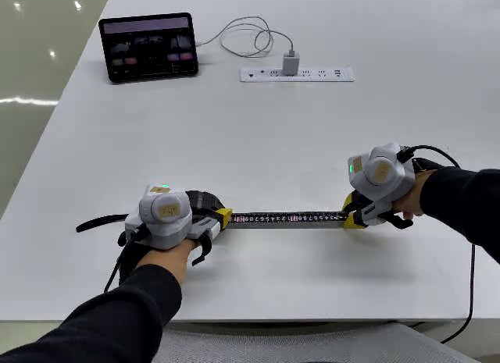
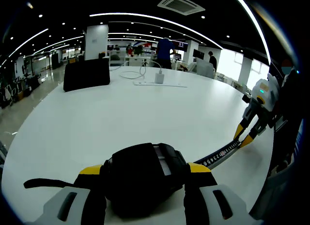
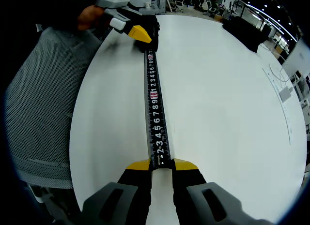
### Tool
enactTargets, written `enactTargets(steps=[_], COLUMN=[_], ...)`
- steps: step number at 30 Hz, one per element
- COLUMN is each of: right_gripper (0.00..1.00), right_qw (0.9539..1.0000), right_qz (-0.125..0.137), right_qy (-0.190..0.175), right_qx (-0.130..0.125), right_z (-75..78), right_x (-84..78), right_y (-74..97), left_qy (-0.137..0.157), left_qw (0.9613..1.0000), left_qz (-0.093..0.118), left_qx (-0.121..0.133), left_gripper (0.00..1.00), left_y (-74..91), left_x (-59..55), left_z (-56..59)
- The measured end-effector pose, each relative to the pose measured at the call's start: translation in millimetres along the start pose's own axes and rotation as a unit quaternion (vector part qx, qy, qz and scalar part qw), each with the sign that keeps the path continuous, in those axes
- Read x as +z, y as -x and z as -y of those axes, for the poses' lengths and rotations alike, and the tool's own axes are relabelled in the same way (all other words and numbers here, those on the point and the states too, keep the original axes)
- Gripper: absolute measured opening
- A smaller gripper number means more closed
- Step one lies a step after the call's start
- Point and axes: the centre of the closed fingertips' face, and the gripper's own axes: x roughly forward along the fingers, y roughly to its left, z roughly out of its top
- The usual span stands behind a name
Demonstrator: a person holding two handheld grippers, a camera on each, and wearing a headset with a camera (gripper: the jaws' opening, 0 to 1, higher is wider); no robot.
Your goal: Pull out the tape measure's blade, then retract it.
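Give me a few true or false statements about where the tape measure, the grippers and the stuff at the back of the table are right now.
1. The blade lies pulled out across the table. True.
2. The right gripper holds the tape measure's case. False: the left gripper is shut around the case; the right gripper pinches the blade's tip.
3. The tablet has its screen off. False: it is lit.
4. A charger is plugged into the power strip. True.

Between the left gripper's (image 2: 144, 169) jaws the tape measure case (image 2: 145, 184) looks matt black, rubbery plastic — its blade (image 3: 154, 104) smooth, dark, faintly glossy, on a satin-white table (image 1: 312, 144).
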Motion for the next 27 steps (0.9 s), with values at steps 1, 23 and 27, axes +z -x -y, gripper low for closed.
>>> enactTargets(steps=[1,23,27], right_gripper=[0.11,0.11,0.11], right_qw=[1.0000,1.0000,1.0000], right_qz=[0.000,0.005,0.006], right_qy=[0.000,-0.002,-0.004], right_qx=[0.000,-0.002,-0.003], right_z=[0.0,-5.1,-6.9], right_x=[0.4,12.5,15.1], right_y=[-0.2,-0.9,-0.2], left_qy=[0.000,0.001,0.001], left_qw=[1.0000,1.0000,1.0000], left_qz=[0.000,0.000,0.000], left_qx=[0.000,0.000,-0.001], left_gripper=[0.61,0.61,0.61], left_y=[0.0,-0.3,-0.2], left_x=[0.0,0.4,0.1], left_z=[0.0,-0.6,-0.3])
